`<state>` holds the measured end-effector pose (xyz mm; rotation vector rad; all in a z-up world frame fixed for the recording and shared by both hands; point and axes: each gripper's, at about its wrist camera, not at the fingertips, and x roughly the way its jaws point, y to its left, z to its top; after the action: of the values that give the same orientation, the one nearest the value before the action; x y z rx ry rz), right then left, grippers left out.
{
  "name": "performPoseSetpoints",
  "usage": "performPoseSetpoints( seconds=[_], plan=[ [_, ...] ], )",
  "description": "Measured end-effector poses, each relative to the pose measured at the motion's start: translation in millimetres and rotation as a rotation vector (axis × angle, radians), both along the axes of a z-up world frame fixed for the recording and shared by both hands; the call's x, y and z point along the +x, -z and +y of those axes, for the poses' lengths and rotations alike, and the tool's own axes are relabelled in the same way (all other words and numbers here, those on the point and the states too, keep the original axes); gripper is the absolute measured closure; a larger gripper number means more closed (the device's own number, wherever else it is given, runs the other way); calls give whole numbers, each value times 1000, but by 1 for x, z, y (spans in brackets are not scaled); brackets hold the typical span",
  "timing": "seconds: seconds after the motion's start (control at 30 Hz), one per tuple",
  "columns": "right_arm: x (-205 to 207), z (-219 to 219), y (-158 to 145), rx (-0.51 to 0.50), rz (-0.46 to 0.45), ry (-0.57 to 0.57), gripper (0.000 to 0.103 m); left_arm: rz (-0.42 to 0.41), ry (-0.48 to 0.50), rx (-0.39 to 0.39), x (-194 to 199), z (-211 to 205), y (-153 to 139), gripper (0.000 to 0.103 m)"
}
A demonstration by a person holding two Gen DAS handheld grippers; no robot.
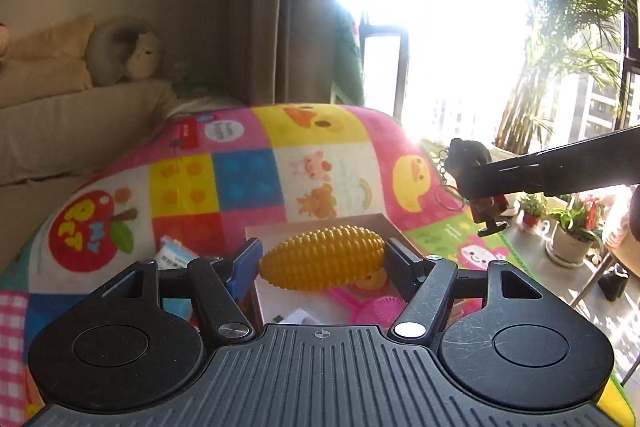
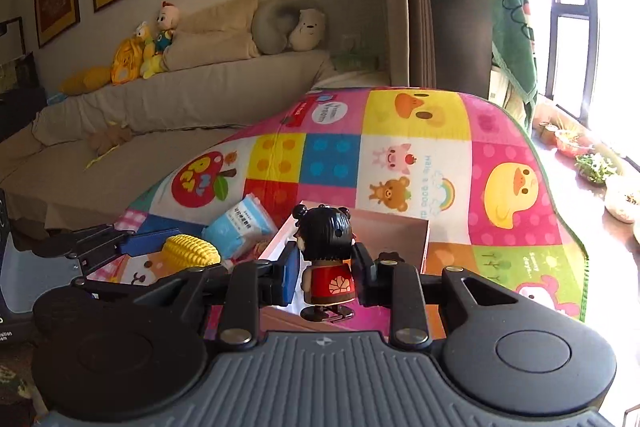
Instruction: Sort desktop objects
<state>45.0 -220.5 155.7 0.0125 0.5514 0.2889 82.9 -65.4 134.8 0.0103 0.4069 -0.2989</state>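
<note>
A ridged yellow plastic corn cob (image 1: 322,258) lies crosswise, pinched at both ends by the left gripper (image 1: 320,261), above the open pale cardboard box (image 1: 316,227). At three o'clock from it the right gripper (image 2: 326,267) is closed on a small black-haired doll figurine in a red dress (image 2: 326,259), held upright over the same box. At ten o'clock of the box a light-blue tissue packet (image 2: 240,223) rests on the bright patchwork cartoon play mat (image 2: 420,163).
</note>
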Motion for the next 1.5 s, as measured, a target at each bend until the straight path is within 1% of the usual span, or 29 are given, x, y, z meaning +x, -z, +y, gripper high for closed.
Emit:
performPoseSetpoints(
  seconds=[0.07, 0.1, 0.13, 0.17, 0.2, 0.27, 0.3, 0.37, 0.5, 0.53, 0.57, 0.6, 0.63, 0.67, 0.7, 0.77, 0.8, 0.87, 0.9, 0.97, 1.0, 1.03, 1.07, 1.1, 1.2, 1.3, 1.4, 1.47, 1.5],
  plan=[
    [25, 3, 1, -2, -11, 24, 73, 7, -25, -11, 18, 0, 7, 12],
    [37, 5, 5, -11, -18, 50, 70, 18, -42, -18, 23, 4, 11, 12],
    [47, 6, 8, -18, -14, 74, 63, 37, -60, -33, 25, 14, 17, 12],
    [55, 4, 13, -21, -4, 98, 60, 52, -72, -46, 24, 24, 24, 9],
    [61, 3, 20, -20, 6, 120, 59, 63, -84, -49, 22, 32, 30, 7],
    [62, -1, 32, -16, 16, 125, 51, 96, -129, -24, 18, 53, 50, 7],
    [60, -2, 39, -15, 20, 120, 48, 118, -159, -7, 15, 65, 61, 7],
    [59, -1, 50, -23, 38, 122, 47, 159, -218, 10, 10, 80, 81, 7],
    [69, 17, 62, -17, 125, 79, 45, 245, -326, 55, -10, 104, 117, 4],
    [72, 25, 62, -13, 142, 57, 38, 255, -340, 61, -17, 108, 122, 3],
    [77, 34, 60, -4, 154, 36, 29, 254, -350, 63, -24, 111, 127, 3],
    [81, 46, 57, 11, 167, 11, 24, 256, -360, 54, -29, 115, 130, 3],
    [88, 57, 55, 28, 186, -13, 14, 246, -362, 20, -33, 120, 129, 3],
    [97, 67, 54, 43, 206, -29, 9, 222, -368, -6, -37, 123, 127, 1],
    [108, 82, 54, 59, 235, -42, 9, 195, -379, -28, -40, 125, 124, 0],
    [137, 110, 59, 46, 290, -52, 11, 205, -363, -56, -40, 129, 125, 0],
    [150, 125, 62, 23, 302, -51, 14, 215, -354, -72, -37, 130, 125, 0],
    [175, 157, 70, -66, 301, -65, 39, 229, -358, -97, -35, 134, 126, 0],
    [187, 171, 75, -101, 308, -73, 43, 237, -359, -110, -35, 136, 127, 0],
    [212, 193, 84, -110, 351, -75, 43, 271, -366, -112, -34, 137, 129, 0],
    [225, 202, 89, -102, 374, -73, 39, 287, -363, -92, -34, 136, 130, 0],
    [240, 210, 94, -101, 393, -69, 27, 290, -353, -59, -36, 133, 130, 0],
    [251, 217, 99, -102, 393, -54, 26, 299, -337, -14, -37, 128, 131, 0],
    [261, 222, 104, -111, 386, -32, 26, 301, -322, 23, -39, 123, 131, 0],
    [285, 229, 124, -180, 400, 10, 28, 295, -274, 71, -43, 113, 132, 0],
    [288, 228, 139, -173, 462, -31, 30, 282, -255, 82, -45, 110, 131, 0],
    [275, 228, 148, -133, 544, -96, 32, 287, -235, 78, -47, 108, 131, 0],
    [260, 229, 153, -105, 639, -130, 31, 291, -206, 81, -49, 105, 130, 0],
    [248, 230, 152, -89, 676, -170, 31, 289, -194, 87, -50, 103, 130, 0]
  ],
)
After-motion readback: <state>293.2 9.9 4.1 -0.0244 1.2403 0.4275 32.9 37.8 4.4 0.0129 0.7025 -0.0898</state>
